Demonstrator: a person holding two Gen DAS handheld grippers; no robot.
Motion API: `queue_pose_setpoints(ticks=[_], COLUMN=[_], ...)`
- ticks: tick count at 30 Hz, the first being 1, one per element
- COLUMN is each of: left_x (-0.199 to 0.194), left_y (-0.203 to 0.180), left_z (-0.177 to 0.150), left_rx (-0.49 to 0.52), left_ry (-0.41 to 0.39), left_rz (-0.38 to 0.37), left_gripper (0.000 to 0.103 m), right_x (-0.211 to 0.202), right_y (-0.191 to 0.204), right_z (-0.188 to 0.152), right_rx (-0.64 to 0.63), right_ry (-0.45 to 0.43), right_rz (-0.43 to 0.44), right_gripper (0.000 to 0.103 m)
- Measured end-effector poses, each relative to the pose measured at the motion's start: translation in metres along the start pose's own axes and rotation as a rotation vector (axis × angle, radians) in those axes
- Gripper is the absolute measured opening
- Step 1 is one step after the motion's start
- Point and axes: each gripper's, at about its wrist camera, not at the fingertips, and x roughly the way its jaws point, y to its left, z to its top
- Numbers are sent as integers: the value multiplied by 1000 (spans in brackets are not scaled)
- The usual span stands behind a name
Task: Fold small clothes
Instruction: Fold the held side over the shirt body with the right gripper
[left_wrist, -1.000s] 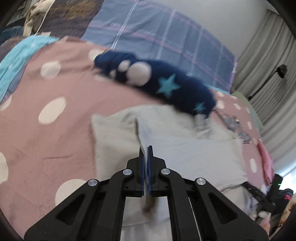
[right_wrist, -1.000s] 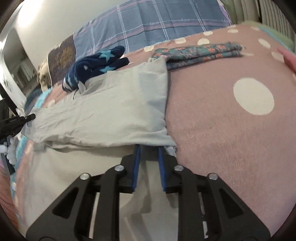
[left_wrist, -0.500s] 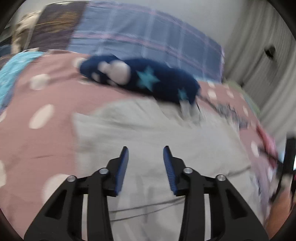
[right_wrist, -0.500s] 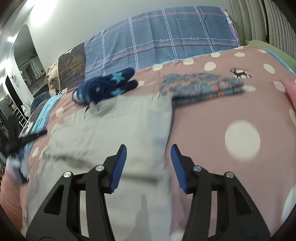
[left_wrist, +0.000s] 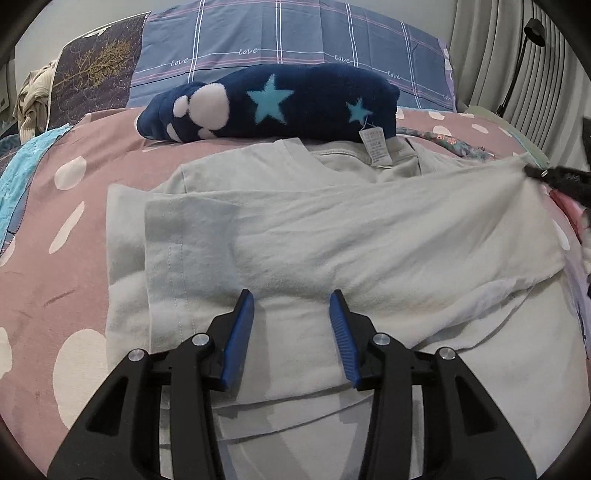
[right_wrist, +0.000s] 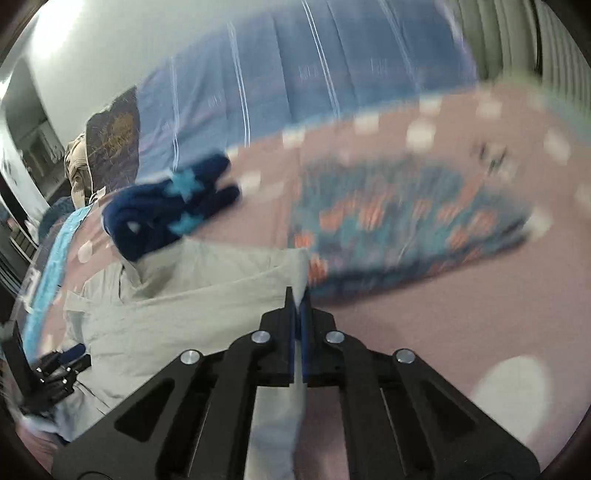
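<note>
A pale grey T-shirt (left_wrist: 332, 229) lies partly folded on the pink polka-dot bedspread (left_wrist: 48, 280). My left gripper (left_wrist: 291, 299) is open and hovers just above the shirt's near fold, holding nothing. My right gripper (right_wrist: 297, 295) is shut on the shirt's right edge (right_wrist: 207, 314). In the left wrist view the right gripper (left_wrist: 532, 171) pinches that corner at the far right and pulls the cloth taut. The right wrist view is blurred.
A navy plush garment with stars and paw prints (left_wrist: 273, 101) lies just behind the shirt. A folded floral cloth (right_wrist: 406, 221) lies to the right. A blue checked pillow (left_wrist: 295, 37) stands at the back. A turquoise cloth (left_wrist: 26, 173) lies at the left.
My left gripper let go of the shirt and opened, then settled over the near fold. My right gripper opened, moved forward to the shirt's right edge and shut on it.
</note>
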Motion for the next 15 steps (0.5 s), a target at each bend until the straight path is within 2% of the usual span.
queue_pose_setpoints(ticks=[1,4,6,8,10,13,14,15], left_x=[1,2,1,2,1,1,1,1], left_y=[-2,-5,-5,-5,-4,-4,-5,-5], left_z=[0,0,0,0,-1,-1,-1,-1], left_rx=[4,14,13,14,12,9,11,12], left_ry=[2,3,0,0,2,1,0,0], left_rz=[5,18,19,21,17,14,16,18], left_gripper=[45,45,45,45,45,45,45,46], right_x=[4,51,57,36,7,-52,-60,-61], right_y=[3,10,-6,-20,-19,12,22,32], right_z=[0,-16,-23,-24,-27,-50,-60,-72], right_rx=[-47,-243,-163,-22,23,-44,-85,-129], right_ry=[0,79,123,93,60,4,16,39], right_rz=[-52,-368,-301,-196,-103,152,190,183], right_gripper=[1,0,0,1,3,4,8,11])
